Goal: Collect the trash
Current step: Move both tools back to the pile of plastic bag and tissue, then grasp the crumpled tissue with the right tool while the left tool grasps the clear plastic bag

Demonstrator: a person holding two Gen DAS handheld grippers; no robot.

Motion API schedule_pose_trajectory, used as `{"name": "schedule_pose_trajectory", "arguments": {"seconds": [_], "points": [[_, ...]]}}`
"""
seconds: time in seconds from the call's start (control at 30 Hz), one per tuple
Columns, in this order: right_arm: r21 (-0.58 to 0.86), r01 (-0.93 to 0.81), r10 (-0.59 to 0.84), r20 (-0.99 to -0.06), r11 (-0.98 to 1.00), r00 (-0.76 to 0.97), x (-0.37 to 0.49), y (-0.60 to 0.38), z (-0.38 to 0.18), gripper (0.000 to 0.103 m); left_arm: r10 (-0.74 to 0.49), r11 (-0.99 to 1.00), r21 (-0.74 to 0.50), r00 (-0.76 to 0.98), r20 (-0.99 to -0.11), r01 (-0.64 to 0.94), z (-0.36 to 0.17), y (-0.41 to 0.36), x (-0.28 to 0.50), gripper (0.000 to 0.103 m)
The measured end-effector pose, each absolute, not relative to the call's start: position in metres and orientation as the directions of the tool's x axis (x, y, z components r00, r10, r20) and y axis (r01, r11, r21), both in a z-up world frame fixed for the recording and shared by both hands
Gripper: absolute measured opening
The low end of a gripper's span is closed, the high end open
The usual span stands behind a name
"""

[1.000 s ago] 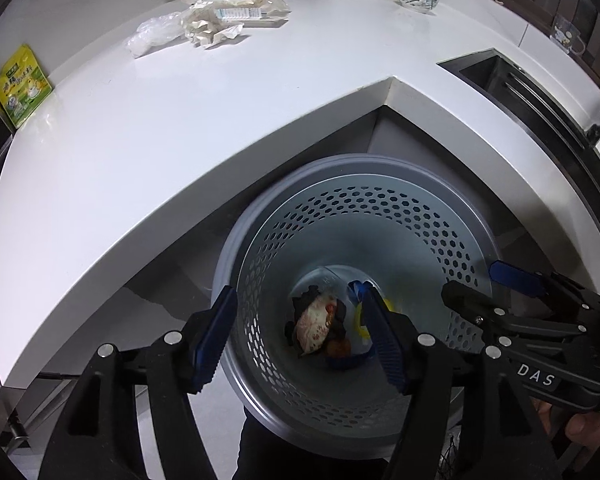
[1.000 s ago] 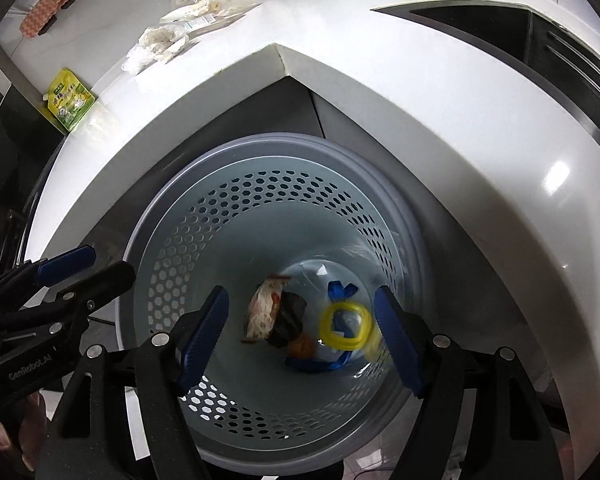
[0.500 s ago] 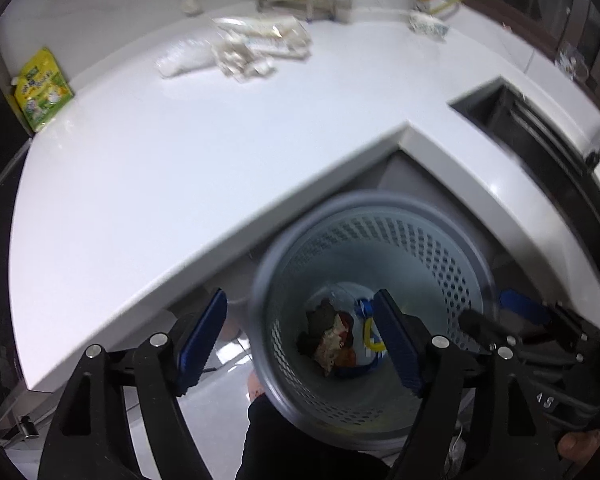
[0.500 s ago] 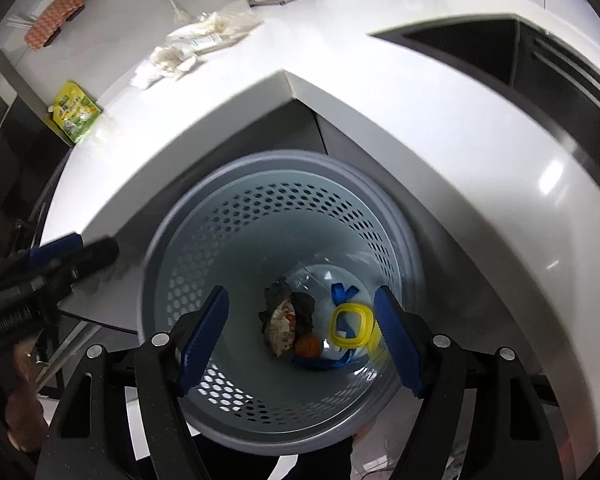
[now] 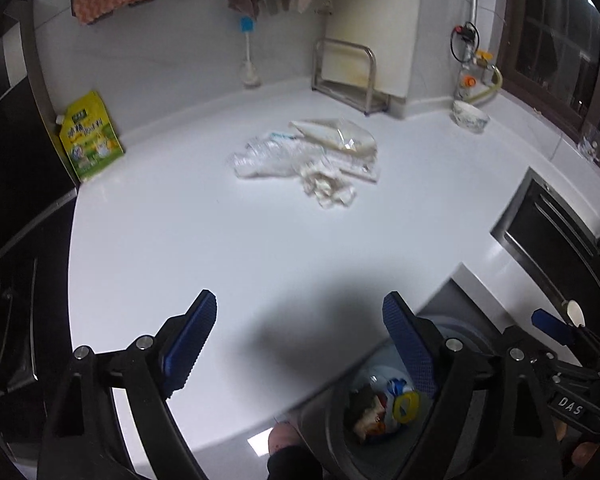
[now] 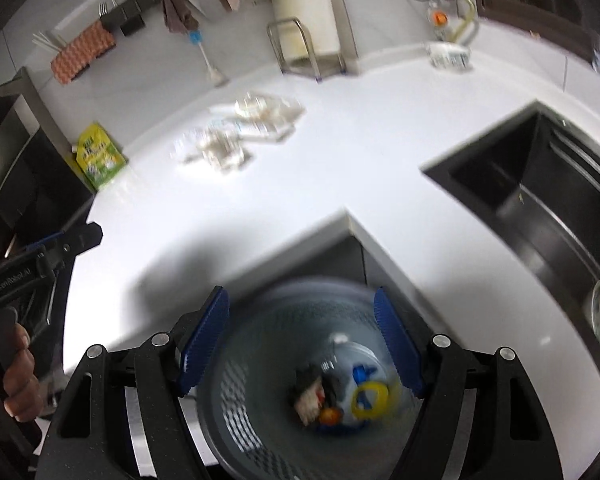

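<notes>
Left gripper: over white counter, jaws spread wide, nothing held.
Trash pile (clear plastic wrap, crumpled tissue, flat bag): on counter mid-back, well apart from both grippers, uncollected.
Bin: below counter corner, several scraps plus yellow ring already inside.
Right gripper: above bin, jaws wide, empty.
Judgement: partly done; counter pile left.

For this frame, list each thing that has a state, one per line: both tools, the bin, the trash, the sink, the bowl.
Left tool: open, empty, over the counter.
Right tool: open, empty, above the bin.
Bin: upright, partly filled.
Trash pile: loose on the counter, not yet collected.
Yellow pouch: upright against the wall.
Sink: no water visible.
Bowl: upright on the counter.
</notes>
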State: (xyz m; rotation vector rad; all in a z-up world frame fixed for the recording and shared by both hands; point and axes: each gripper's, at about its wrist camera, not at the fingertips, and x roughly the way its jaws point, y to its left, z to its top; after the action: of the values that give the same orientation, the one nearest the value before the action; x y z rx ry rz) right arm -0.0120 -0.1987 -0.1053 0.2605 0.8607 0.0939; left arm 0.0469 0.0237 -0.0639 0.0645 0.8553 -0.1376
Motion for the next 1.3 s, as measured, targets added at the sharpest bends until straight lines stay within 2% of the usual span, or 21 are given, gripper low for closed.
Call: {"name": "schedule_pose_trajectory", "arguments": {"seconds": [0.3,0.57,0.73,1.3], "points": [[0.266,0.003,0.193,-0.705,0.964,0.683,0.063,-0.156,-0.081,0.073,-0.123,0.987,-0.023,0.649,-0.751,0.161,-0.063,0.067,0.128,0.086],[0.255,0.017,0.177,-0.717,0.967,0.675,0.129,-0.124,-0.094,0.074,-0.136,0.975,0.015,0.645,-0.752,0.223,-0.073,0.099,0.193,0.086],[0.218,-0.007,0.164,-0.711,0.976,0.684,0.165,-0.100,-0.102,0.074,-0.156,0.961,0.026,0.621,-0.768,0.274,-0.085,0.108,0.227,0.086],[0.017,-0.025,0.029,-0.775,1.000,0.631,0.231,-0.060,-0.148,0.074,-0.229,0.919,0.013,0.562,-0.795,0.394,-0.117,0.117,0.279,0.086]]}}
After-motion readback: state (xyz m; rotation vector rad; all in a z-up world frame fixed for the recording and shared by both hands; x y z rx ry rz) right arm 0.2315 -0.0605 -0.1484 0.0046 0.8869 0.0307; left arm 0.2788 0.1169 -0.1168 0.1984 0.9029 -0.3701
